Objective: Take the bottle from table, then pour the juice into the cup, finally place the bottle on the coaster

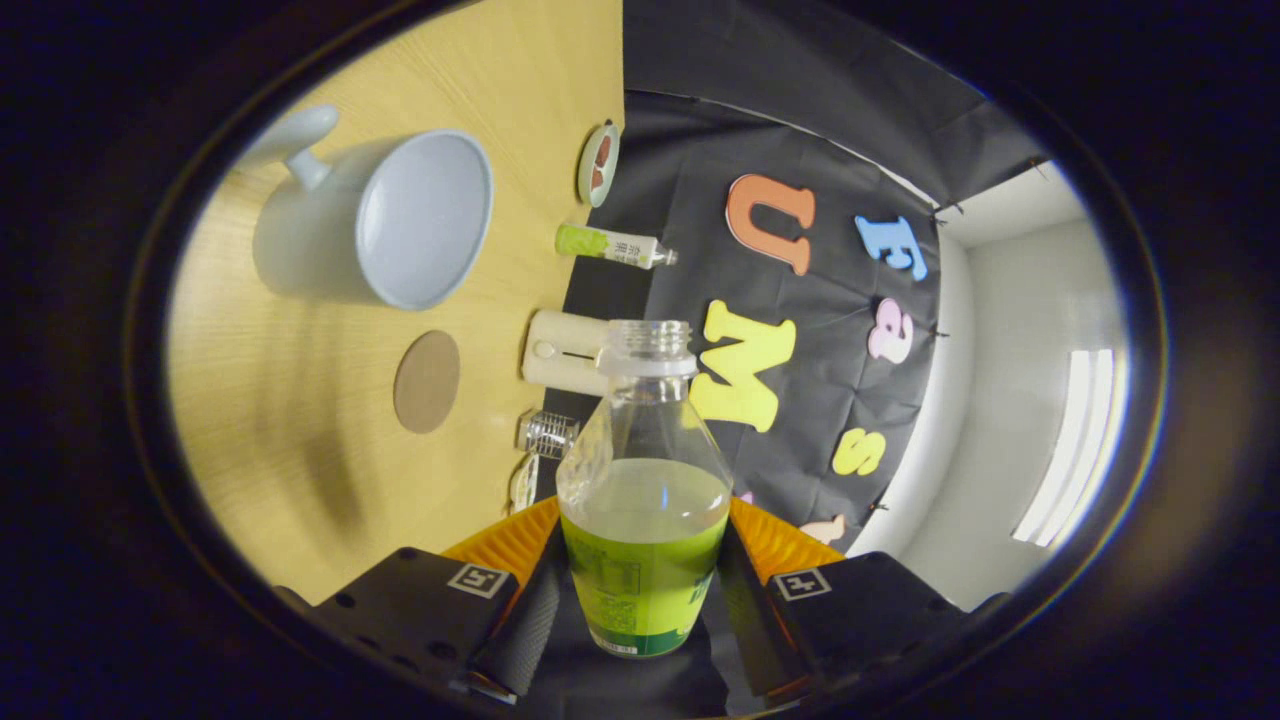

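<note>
A clear plastic bottle [643, 480] with a green label and pale green juice sits between my fingers, uncapped, its open neck pointing away from me. My gripper [640, 600] is shut on the bottle's lower body, one finger [525, 625] pressing each side. The view is rolled sideways, so the wooden table [300, 440] appears upright beside the bottle. A white cup [385, 225] with a handle stands on the table beyond the bottle's mouth; it looks empty. A round brown coaster [427, 381] lies on the table between the cup and the bottle.
Along the table's far edge stand a small green-labelled bottle [610, 245], a small dish [598, 163], a cream box-shaped device [562, 350] and a small clear glass [547, 433]. The black cloth wall rises behind them.
</note>
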Motion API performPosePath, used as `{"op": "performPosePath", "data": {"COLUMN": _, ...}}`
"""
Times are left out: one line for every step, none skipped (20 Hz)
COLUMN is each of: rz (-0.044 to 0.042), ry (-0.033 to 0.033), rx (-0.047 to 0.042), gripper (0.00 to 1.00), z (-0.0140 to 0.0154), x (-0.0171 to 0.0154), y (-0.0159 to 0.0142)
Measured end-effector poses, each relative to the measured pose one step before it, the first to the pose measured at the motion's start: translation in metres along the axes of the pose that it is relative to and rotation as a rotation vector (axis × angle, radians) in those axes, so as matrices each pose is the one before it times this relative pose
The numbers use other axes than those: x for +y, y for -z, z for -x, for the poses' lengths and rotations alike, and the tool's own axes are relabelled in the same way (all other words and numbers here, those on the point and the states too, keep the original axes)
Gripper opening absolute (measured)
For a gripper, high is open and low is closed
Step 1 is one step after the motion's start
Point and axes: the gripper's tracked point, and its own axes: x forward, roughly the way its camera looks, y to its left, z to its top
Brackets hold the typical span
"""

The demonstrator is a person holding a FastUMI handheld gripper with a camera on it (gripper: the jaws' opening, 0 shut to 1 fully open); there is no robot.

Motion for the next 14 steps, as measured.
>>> {"op": "performPosePath", "data": {"rz": 0.01979, "ry": 0.00638, "rx": -0.00381, "gripper": 0.81, "z": 0.00018, "x": -0.0016, "y": -0.00081}}
{"op": "performPosePath", "data": {"rz": 0.02006, "ry": 0.00576, "rx": -0.00361, "gripper": 0.81, "z": 0.00021, "x": -0.00178, "y": -0.00003}}
{"op": "performPosePath", "data": {"rz": 0.01839, "ry": 0.00445, "rx": 0.00031, "gripper": 0.81, "z": 0.00042, "x": -0.00142, "y": -0.00026}}
{"op": "performPosePath", "data": {"rz": 0.01323, "ry": 0.00503, "rx": 0.00164, "gripper": 0.81, "z": 0.001, "x": -0.0014, "y": 0.00059}}
{"op": "performPosePath", "data": {"rz": 0.00356, "ry": 0.00053, "rx": 0.00194, "gripper": 0.81, "z": 0.00044, "x": -0.00293, "y": 0.00229}}
{"op": "performPosePath", "data": {"rz": 0.00341, "ry": -0.00145, "rx": 0.00227, "gripper": 0.81, "z": 0.00075, "x": -0.00045, "y": 0.00185}}
{"op": "performPosePath", "data": {"rz": 0.00319, "ry": -0.00244, "rx": 0.00375, "gripper": 0.81, "z": -0.00156, "x": 0.00123, "y": 0.00099}}
{"op": "performPosePath", "data": {"rz": 0.00489, "ry": -0.0029, "rx": 0.00323, "gripper": 0.81, "z": -0.00005, "x": 0.00019, "y": 0.0011}}
{"op": "performPosePath", "data": {"rz": 0.007, "ry": 0.00024, "rx": 0.0014, "gripper": 0.81, "z": -0.00123, "x": -0.00038, "y": 0.00176}}
{"op": "performPosePath", "data": {"rz": 0.00859, "ry": 0.0027, "rx": 0.00143, "gripper": 0.81, "z": -0.00106, "x": -0.00096, "y": 0.00026}}
{"op": "performPosePath", "data": {"rz": 0.00802, "ry": 0.00658, "rx": 0.00011, "gripper": 0.81, "z": 0.00018, "x": -0.00057, "y": 0.00084}}
{"op": "performPosePath", "data": {"rz": 0.00589, "ry": 0.01071, "rx": -0.0011, "gripper": 0.81, "z": -0.00002, "x": -0.00155, "y": 0.00092}}
{"op": "performPosePath", "data": {"rz": 0.0038, "ry": 0.00883, "rx": -0.00362, "gripper": 0.81, "z": 0.00063, "x": -0.00117, "y": 0.00067}}
{"op": "performPosePath", "data": {"rz": 0.00525, "ry": 0.00632, "rx": -0.00462, "gripper": 0.81, "z": 0.00112, "x": -0.00063, "y": -0.0009}}
